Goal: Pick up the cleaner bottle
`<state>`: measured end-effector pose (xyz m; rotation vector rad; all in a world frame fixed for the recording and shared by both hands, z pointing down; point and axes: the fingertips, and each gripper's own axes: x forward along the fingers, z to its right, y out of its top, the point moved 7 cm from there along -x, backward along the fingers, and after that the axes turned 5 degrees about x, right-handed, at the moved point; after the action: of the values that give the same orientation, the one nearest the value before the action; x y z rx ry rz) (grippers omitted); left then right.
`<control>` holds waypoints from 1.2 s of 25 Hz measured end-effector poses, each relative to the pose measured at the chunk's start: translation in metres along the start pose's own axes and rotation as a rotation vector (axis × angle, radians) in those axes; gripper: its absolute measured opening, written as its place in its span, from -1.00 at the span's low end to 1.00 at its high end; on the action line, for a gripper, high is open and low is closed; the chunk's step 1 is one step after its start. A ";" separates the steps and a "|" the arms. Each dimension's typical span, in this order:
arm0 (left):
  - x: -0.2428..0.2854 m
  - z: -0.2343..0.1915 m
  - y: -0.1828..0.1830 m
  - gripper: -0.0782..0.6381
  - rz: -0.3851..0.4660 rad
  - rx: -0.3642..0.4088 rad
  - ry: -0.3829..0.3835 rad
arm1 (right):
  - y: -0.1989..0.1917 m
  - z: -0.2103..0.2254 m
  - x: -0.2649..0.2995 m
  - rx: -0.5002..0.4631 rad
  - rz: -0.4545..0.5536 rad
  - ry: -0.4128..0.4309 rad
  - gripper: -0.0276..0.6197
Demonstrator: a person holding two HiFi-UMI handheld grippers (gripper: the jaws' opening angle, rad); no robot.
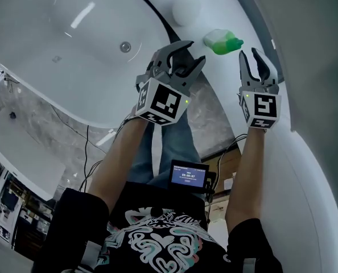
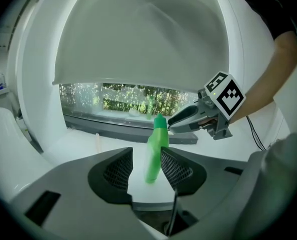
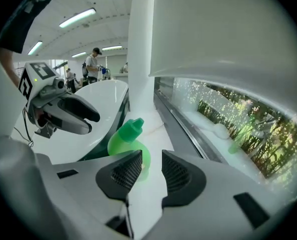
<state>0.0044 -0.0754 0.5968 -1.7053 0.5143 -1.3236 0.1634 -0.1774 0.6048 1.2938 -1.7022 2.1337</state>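
Observation:
The green cleaner bottle [image 1: 223, 41] stands on a white ledge [image 1: 214, 78] between two bathtubs. My left gripper [image 1: 183, 58] hangs just left of it and my right gripper [image 1: 258, 61] just right of it; both are open and empty. In the left gripper view the bottle [image 2: 156, 149] stands upright a little beyond the gap of the left gripper [image 2: 147, 170], with the right gripper [image 2: 188, 119] close by its cap. In the right gripper view the bottle [image 3: 126, 139] sits just ahead of the right gripper [image 3: 152, 171], left of the gap. The left gripper [image 3: 68, 115] is farther left.
A white bathtub [image 1: 72, 33] with a drain [image 1: 125, 47] lies to the left; another tub's rim [image 1: 305, 152] curves on the right. A white round object [image 1: 186, 7] sits beyond the bottle. A window strip with greenery [image 2: 133, 101] runs behind the ledge. People [image 3: 93, 61] stand far off.

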 end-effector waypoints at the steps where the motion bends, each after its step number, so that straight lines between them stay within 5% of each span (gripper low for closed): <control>1: 0.003 0.001 0.000 -0.32 -0.001 0.000 -0.003 | -0.003 0.000 0.004 -0.024 -0.028 0.012 -0.55; 11: 0.031 -0.003 -0.016 -0.22 -0.031 0.001 -0.032 | -0.022 0.007 0.050 -0.220 -0.203 0.151 -0.39; 16: 0.046 0.002 -0.015 -0.16 -0.049 0.048 -0.067 | -0.024 0.004 0.064 -0.401 -0.243 0.253 -0.37; 30: 0.087 0.018 -0.034 -0.15 -0.064 0.044 -0.124 | -0.038 0.008 0.095 -0.583 -0.247 0.394 -0.37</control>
<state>0.0446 -0.1171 0.6720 -1.7674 0.3598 -1.2556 0.1296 -0.2082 0.6974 0.8031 -1.6958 1.4648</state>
